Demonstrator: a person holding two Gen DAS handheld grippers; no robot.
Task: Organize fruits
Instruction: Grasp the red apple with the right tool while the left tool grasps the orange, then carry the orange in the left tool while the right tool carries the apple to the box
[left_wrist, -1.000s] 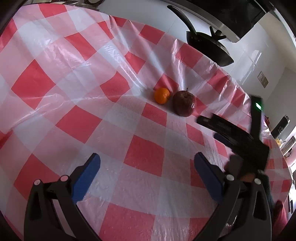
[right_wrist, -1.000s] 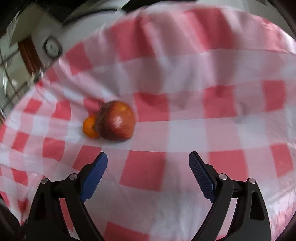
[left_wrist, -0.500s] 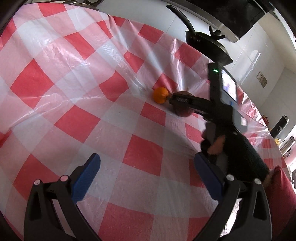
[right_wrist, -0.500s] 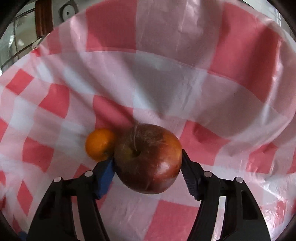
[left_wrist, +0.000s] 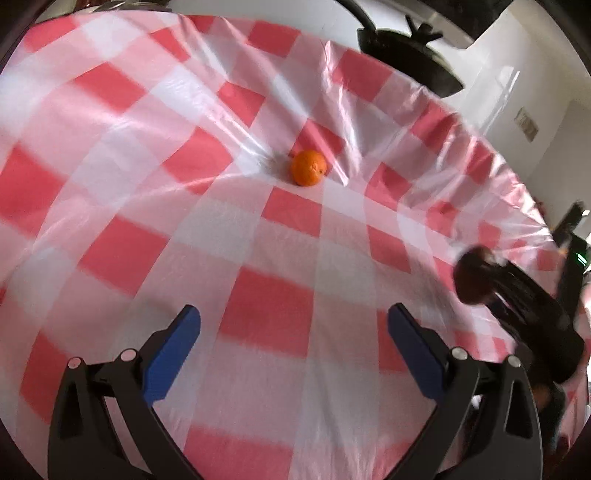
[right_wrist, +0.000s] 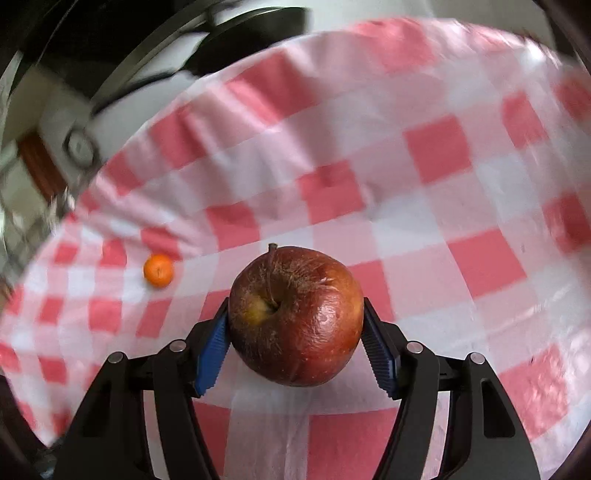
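My right gripper (right_wrist: 295, 343) is shut on a dark red apple (right_wrist: 295, 315) and holds it above the checked tablecloth. The apple also shows in the left wrist view (left_wrist: 474, 275), blurred, at the right with the right gripper behind it. A small orange (left_wrist: 308, 167) lies alone on the cloth in the middle of the left wrist view; it also shows in the right wrist view (right_wrist: 159, 270), far left of the apple. My left gripper (left_wrist: 293, 345) is open and empty, well short of the orange.
A red-and-white checked plastic tablecloth (left_wrist: 147, 184) covers the table. A black frying pan (left_wrist: 406, 48) stands at the far edge by a white wall. The table edge falls away at the right.
My right gripper closed on the apple, lifted it off the cloth and carried it right, away from the orange. The orange now lies alone. The left gripper stays open.
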